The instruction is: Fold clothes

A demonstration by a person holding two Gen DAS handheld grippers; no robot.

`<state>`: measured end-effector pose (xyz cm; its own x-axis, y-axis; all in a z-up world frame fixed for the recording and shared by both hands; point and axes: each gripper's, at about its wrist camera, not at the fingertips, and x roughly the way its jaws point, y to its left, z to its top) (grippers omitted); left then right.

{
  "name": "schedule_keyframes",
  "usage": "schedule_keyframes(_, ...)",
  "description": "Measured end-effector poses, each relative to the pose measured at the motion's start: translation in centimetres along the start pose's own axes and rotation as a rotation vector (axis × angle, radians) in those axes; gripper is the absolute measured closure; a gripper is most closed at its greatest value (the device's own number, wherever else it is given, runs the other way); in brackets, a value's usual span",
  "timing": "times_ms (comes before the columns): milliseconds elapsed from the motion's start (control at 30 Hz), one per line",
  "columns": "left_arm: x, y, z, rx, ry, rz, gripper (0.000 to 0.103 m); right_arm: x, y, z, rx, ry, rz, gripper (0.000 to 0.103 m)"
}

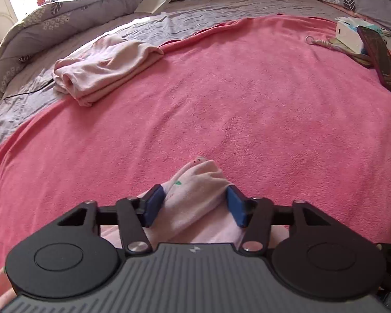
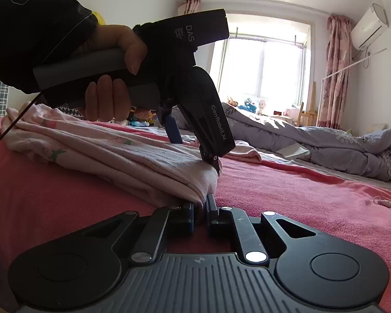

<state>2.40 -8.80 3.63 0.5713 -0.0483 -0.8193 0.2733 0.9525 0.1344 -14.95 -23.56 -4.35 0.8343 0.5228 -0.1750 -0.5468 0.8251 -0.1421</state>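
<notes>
My left tool (image 1: 195, 203) points steeply down, blue pads spread around the pale pink printed cotton garment (image 1: 193, 195); my right tool (image 2: 201, 210), held low and level, pinches its folded edge.

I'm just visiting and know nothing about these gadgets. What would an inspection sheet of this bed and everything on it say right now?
Surface: pink blanket spread over a grey bedsheet.
Job's things: pale pink garment with a small print, partly folded, lying on the blanket; folded pink cloth at the blanket's far left edge.
Clutter: phone propped against a white box, a corded keyring, a white paper.
Grippers: left gripper part open around a bunch of the garment; right gripper pinching the garment's edge.
Cables: thin black cord by the left hand.
Surroundings: grey quilt, window, curtains, air conditioner.
</notes>
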Motion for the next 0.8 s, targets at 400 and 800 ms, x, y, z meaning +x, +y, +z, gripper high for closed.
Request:
schedule_keyframes(400,0.4,3.2,1.6,-0.233,-0.015,0.101,0.069,-0.8,0.6,-0.6,-0.018,-0.022,-0.007,0.091)
schedule_keyframes(800,2.2,-1.3,1.4,-0.11,0.02,0.048,0.051,-1.0,0.2,-0.8,0.006,-0.048,0.009,0.091)
